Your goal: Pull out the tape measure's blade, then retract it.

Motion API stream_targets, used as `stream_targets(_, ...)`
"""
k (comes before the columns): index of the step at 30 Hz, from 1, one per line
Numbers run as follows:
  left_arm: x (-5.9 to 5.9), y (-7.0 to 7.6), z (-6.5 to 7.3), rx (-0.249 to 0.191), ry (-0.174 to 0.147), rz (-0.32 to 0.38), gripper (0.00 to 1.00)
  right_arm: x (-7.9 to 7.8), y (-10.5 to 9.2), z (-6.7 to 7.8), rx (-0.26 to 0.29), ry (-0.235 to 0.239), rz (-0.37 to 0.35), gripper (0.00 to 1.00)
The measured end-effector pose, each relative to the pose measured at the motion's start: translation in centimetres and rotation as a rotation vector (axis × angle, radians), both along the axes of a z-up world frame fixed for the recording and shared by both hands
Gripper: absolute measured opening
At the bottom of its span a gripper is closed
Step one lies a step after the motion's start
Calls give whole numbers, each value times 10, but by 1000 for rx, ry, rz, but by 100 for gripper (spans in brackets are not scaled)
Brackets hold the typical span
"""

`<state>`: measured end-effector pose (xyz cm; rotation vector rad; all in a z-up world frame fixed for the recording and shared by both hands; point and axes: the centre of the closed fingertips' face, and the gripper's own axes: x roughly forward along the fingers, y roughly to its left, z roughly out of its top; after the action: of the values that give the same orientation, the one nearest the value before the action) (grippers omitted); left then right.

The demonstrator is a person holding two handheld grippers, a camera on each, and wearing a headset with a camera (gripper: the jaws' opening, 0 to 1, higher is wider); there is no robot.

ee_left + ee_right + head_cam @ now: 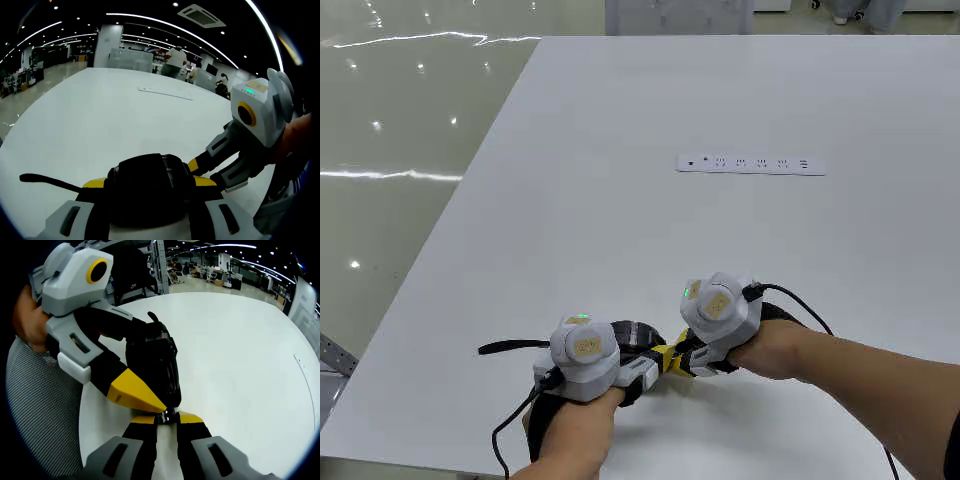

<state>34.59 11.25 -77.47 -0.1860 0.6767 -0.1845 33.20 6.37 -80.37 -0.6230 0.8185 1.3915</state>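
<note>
The black tape measure point(632, 338) sits on the white table point(620, 200), well nearer me than the power strip point(750, 164). My left gripper point(150, 181) clamps its case between wide-spread jaws. My right gripper point(167, 416), jaws almost together, pinches the blade tip point(166, 413) just beside the case.

I can't read a single word or number from here. There's a small green lit mark point(248, 90) on the housing of the right tool point(200, 172) and a dark print point(118, 398) on the yellow jaw of the left tool point(155, 367), both too small to make out. The power strip point(750, 164) far out on the worktop point(570, 220) carries tiny marks, also illegible.
</note>
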Motion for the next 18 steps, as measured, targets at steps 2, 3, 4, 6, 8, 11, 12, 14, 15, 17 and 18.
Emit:
stream_targets(2, 0, 0, 0, -1, -1, 0, 60, 0, 0, 0, 0, -1, 3, 10)
stream_targets(3, 0, 0, 0, -1, -1, 0, 60, 0, 1, 0, 0, -1, 3, 10)
stream_targets(4, 0, 0, 0, -1, -1, 0, 60, 0, 1, 0, 0, -1, 3, 10)
stream_targets(6, 0, 0, 0, -1, -1, 0, 60, 0, 1, 0, 0, 0, 3, 10)
stream_targets(8, 0, 0, 0, -2, -1, 0, 60, 0, 1, 0, 1, 1, 7, 10)
stream_targets(11, 0, -1, 1, -4, -1, 0, 60, -1, 1, 0, 2, 0, 5, 10)
stream_targets(12, 0, -1, 1, -4, -1, 0, 60, -1, 1, 0, 2, -1, 6, 10)
stream_targets(14, 0, -1, 1, -4, -1, 0, 60, -2, 1, 0, 1, -4, 9, 10)
stream_targets(15, 0, -1, 1, -5, -1, 0, 60, -2, 1, 0, 0, -5, 10, 10)
stream_targets(17, 0, -1, 1, -4, -1, -1, 60, -2, 1, 0, -4, -13, 19, 10)
stream_targets(18, 0, -1, 1, -4, -1, -1, 60, -2, 1, 0, -5, -13, 20, 10)
